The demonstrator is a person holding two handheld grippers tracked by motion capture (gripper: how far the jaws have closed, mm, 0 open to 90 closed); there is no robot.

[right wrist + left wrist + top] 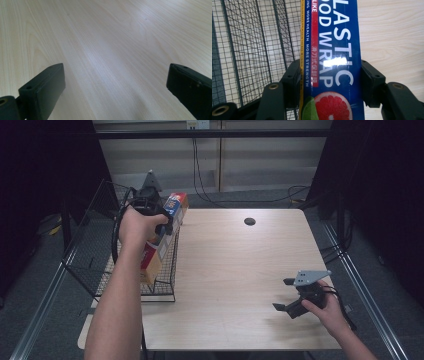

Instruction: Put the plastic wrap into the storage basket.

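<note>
Gripping the food wrap box (332, 62) in our left gripper (330, 80) over the wire basket's (100, 265) bench-side edge, we should clear the rim squarely; our right gripper (286, 295) rests open on the bench (235, 270).

My right tongs (115, 92) stand wide apart — one black jaw rises at the lower left, the other at the lower right, with nothing held between them. Beyond and beneath them lies the tabletop (105, 42), pale wood with fine grain running away toward the far side — a soft sheen of light falls across its middle.
</note>
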